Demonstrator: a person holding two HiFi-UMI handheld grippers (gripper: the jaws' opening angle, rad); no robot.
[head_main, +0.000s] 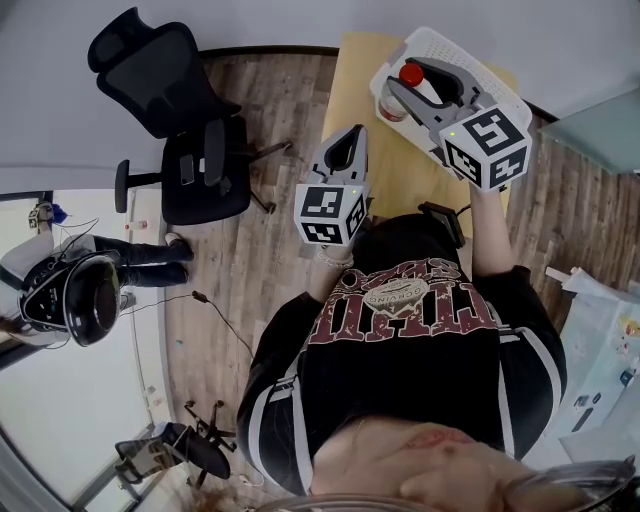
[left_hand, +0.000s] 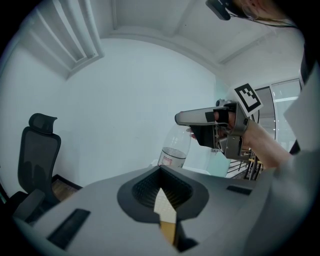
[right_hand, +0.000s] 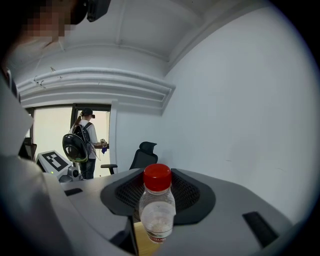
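The right gripper has its jaws clamped on the red-capped plastic bottle, holding it upright above the white basket on the worktop. The left gripper, jaws together and empty, hangs aside, likely to keep clear.

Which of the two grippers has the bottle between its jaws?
The right gripper: a clear bottle with a red cap stands between its jaws. The left gripper has its jaws together, and nothing is between them.
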